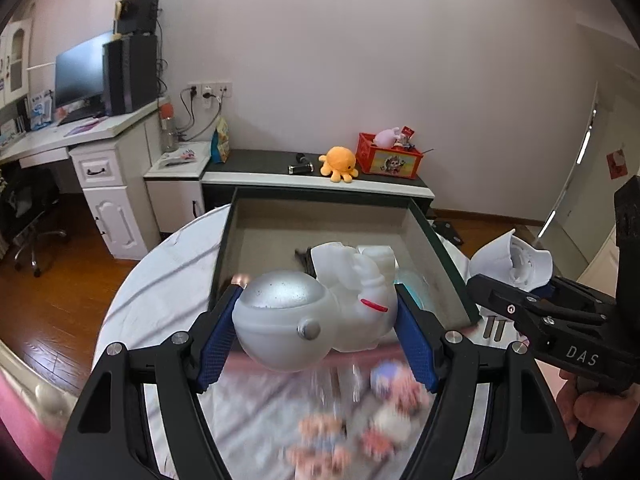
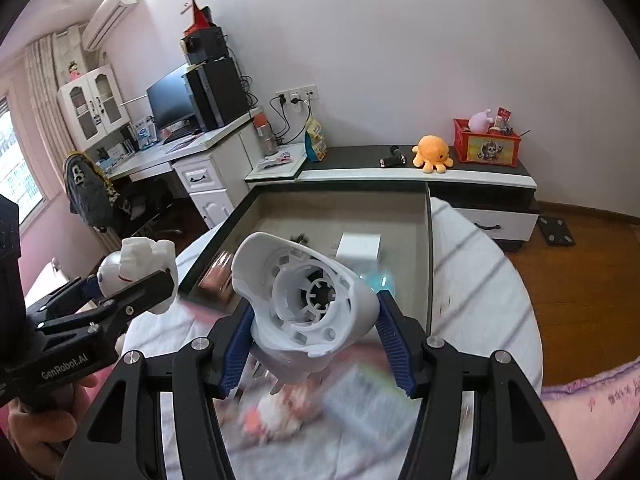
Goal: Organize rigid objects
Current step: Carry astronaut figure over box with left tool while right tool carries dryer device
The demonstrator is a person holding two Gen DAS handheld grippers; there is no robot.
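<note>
In the left wrist view, a desk point(image 1: 92, 128) with a dark monitor point(image 1: 80, 74) fills the upper left of the frame. Lower down, a round table point(image 1: 168, 264) under a white cloth spreads across the middle. At centre, the left hand-held gripper point(image 1: 316, 320) is clamped on a white astronaut figure point(image 1: 312, 312): its blue pads point(image 1: 218, 340) press the silver-visored helmet on one side and the body on the other, and the figure hangs clear of the table. Behind it sits an open box point(image 1: 424, 240) with dark walls and a grey floor. Below the figure, small toys point(image 1: 360, 420) on the cloth are too blurred to identify. In the upper centre, an orange plush octopus point(image 1: 338, 164) and a red crate point(image 1: 388, 156) stand on a low dark cabinet point(image 1: 256, 160). At the right edge, the right hand-held gripper point(image 1: 532, 284) holds a white plastic housing point(image 1: 516, 260), lifted beside the box.

In the right wrist view, the left hand-held gripper point(image 2: 132, 280) with the astronaut figure point(image 2: 136, 268) shows at the lower left. At centre, the right hand-held gripper point(image 2: 312, 316) grips the white plastic housing point(image 2: 308, 304) between its blue pads point(image 2: 392, 340), hollow side towards the camera, in front of the open box point(image 2: 429, 248). A white cube point(image 2: 358, 246) lies inside the box
</note>
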